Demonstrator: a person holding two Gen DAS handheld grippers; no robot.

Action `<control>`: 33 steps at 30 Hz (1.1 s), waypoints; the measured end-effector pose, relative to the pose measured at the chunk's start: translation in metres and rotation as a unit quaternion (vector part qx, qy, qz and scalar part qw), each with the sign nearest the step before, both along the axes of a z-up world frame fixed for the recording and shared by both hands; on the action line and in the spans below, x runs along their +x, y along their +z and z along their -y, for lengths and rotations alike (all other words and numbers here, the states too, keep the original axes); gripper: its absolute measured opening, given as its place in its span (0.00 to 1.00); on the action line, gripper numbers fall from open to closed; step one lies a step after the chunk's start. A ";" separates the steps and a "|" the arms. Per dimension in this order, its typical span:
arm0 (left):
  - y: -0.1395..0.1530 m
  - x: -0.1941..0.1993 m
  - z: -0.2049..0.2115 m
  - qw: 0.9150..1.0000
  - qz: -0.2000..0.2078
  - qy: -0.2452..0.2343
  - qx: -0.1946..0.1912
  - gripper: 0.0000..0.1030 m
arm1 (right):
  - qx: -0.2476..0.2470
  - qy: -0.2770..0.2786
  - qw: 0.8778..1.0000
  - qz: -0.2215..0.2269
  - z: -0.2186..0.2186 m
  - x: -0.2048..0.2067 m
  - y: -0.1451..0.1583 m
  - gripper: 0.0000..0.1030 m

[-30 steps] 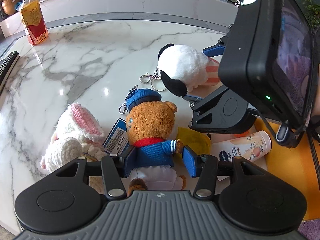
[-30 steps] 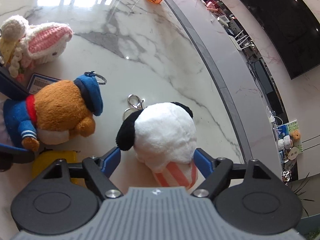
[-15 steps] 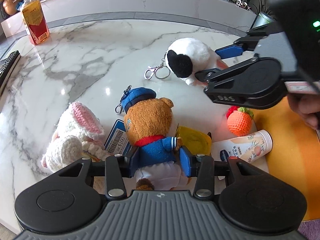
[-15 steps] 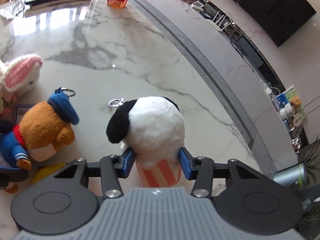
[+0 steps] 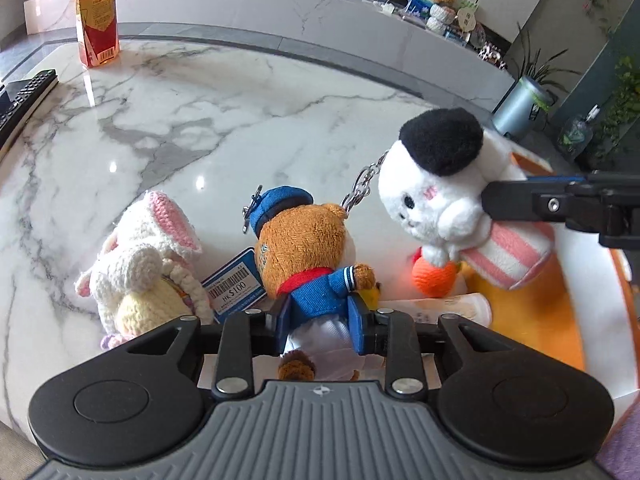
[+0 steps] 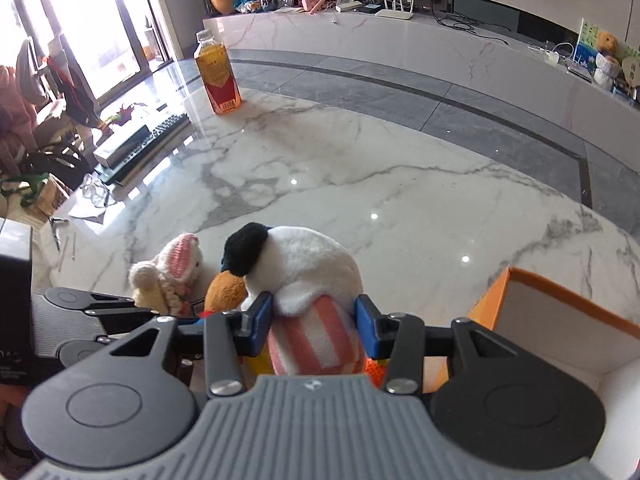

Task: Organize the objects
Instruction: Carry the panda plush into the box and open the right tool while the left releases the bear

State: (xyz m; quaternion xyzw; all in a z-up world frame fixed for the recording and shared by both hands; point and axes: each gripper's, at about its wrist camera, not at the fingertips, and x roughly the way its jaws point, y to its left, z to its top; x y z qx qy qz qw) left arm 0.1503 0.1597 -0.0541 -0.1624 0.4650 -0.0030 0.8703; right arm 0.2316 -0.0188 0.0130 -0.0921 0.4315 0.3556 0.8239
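Note:
My left gripper (image 5: pixel 318 320) is shut on the brown bear plush (image 5: pixel 308 248), which wears a blue hat and blue sailor jacket. My right gripper (image 6: pixel 314 330) is shut on the white dog plush (image 6: pixel 304 276) with black ears and a pink-striped body, and holds it lifted off the marble table. The dog plush shows in the left wrist view (image 5: pixel 440 196) at the right, above a crocheted orange fruit (image 5: pixel 434 276). The bear's head (image 6: pixel 226 290) shows behind the dog. A crocheted white-and-pink bunny (image 5: pixel 144 256) lies left of the bear.
An orange box with a white inside (image 6: pixel 556 320) stands at the right. A lying drink cup (image 5: pixel 452 306) and a yellow item (image 5: pixel 372 294) sit under the plushes. A tea bottle (image 5: pixel 97 16) and a remote control (image 5: pixel 24 100) are at the far left of the marble table (image 5: pixel 240 120).
My right gripper has lifted the dog plush and swung it toward the orange box. My left gripper stays shut on the bear, and its view has shifted forward and rightward.

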 end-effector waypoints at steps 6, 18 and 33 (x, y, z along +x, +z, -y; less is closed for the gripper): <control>0.054 -0.020 0.023 0.996 0.072 -0.019 -0.044 0.33 | 0.062 -0.036 0.997 0.004 0.052 -0.027 0.036 0.45; 0.095 0.015 0.134 0.983 0.121 -0.134 -0.030 0.33 | 0.129 -0.160 0.978 0.034 0.180 -0.048 0.076 0.45; 0.027 0.093 0.219 0.963 0.042 -0.240 0.115 0.33 | 0.158 -0.282 0.943 -0.079 0.238 0.022 -0.032 0.45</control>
